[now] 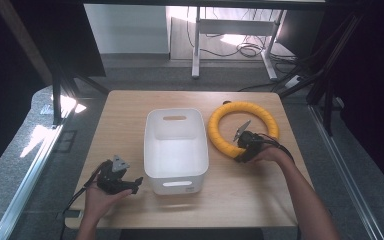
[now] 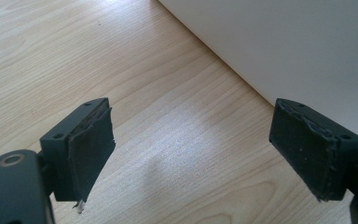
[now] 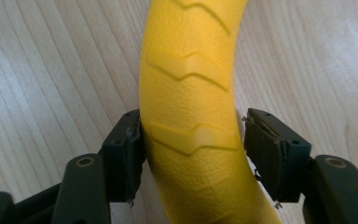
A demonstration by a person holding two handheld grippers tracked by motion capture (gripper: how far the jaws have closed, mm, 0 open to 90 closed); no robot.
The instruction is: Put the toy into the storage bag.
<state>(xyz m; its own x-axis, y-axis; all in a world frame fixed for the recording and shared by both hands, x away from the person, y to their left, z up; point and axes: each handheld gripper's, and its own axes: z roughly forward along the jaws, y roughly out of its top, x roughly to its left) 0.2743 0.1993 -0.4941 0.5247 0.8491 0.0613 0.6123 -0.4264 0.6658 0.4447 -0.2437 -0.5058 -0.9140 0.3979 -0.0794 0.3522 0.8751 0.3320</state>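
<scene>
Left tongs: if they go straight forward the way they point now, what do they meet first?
Most likely the white bin; the left tongs stand open over bare table, its wall just ahead, though depth is unclear.

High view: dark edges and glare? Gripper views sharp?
High view: soft, corners dark, sun patches on the floor, white bin bright. Right gripper view: yellow ring sharp and evenly lit. Left gripper view: pads sharp, faint shadow on table.
</scene>
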